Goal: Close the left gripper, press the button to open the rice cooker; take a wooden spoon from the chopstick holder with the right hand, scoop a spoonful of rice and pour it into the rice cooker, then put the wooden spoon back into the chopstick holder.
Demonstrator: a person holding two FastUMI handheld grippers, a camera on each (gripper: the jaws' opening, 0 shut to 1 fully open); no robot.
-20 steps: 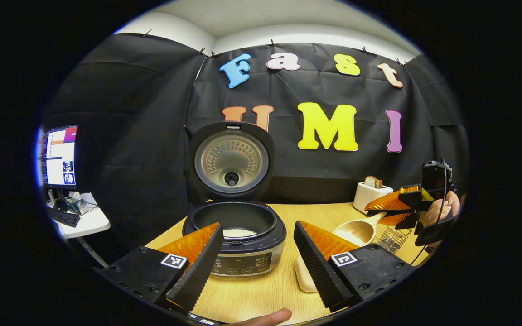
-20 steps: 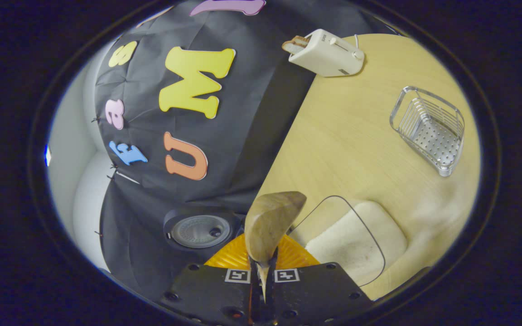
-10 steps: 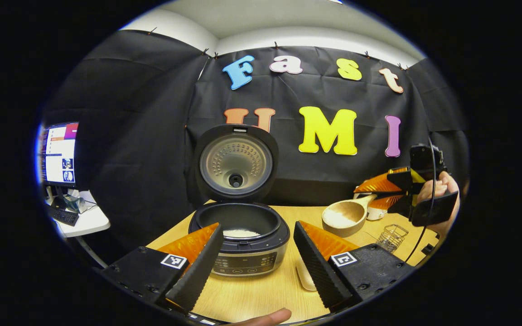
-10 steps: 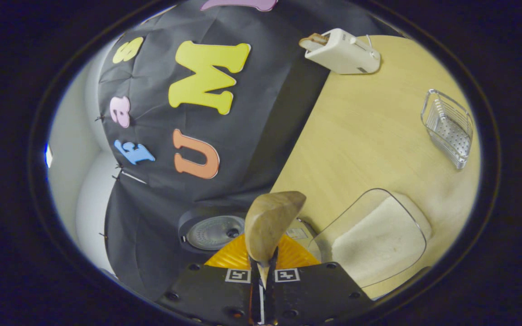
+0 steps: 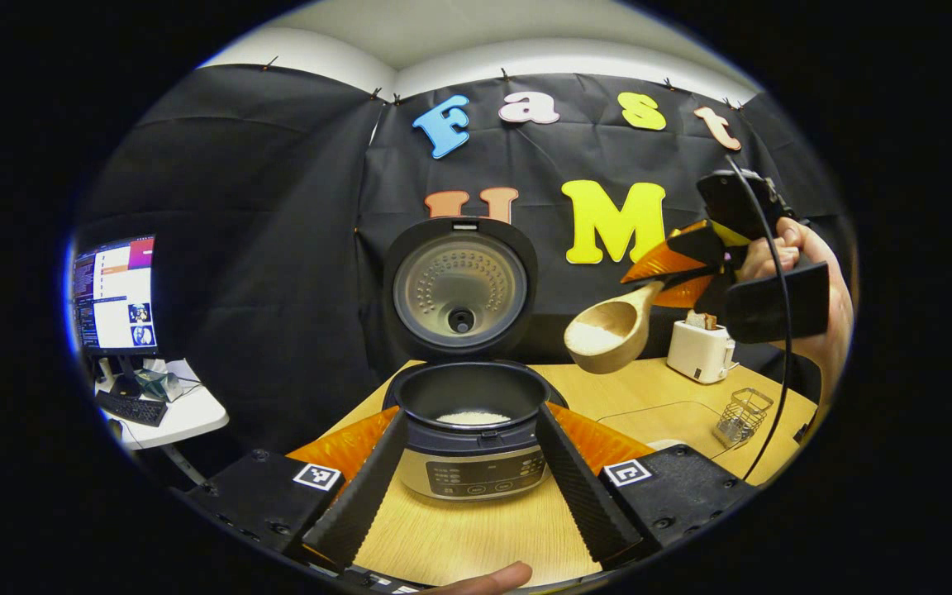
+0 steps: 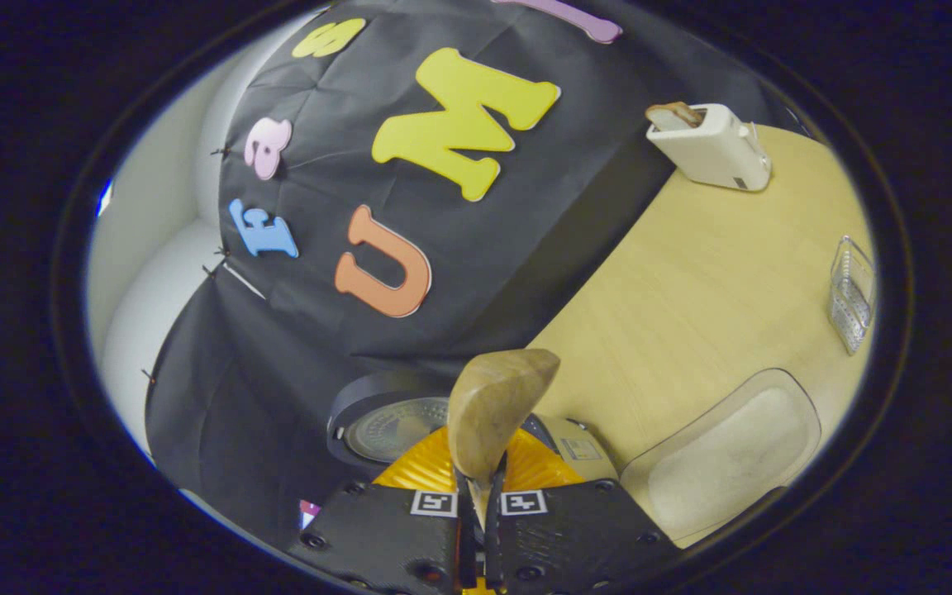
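Right gripper (image 5: pixel 674 277) clamps wooden spoon (image 5: pixel 608 333) handle; bowl, apparently holding rice, hangs above and right of open rice cooker (image 5: pixel 472 413) at desk's (image 5: pixel 476 537) front-left. Left gripper (image 5: pixel 468 479) spread wide, empty.

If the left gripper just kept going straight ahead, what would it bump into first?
Probably the rice cooker. It sits between the open fingers of the left gripper, straight ahead on the table, with its front panel nearest. How near is hard to judge.

Open air above the rice cooker (image 5: pixel 471 413) pot, upright lid (image 5: pixel 459 285) behind; toaster (image 5: pixel 699 351) seemingly well aside.
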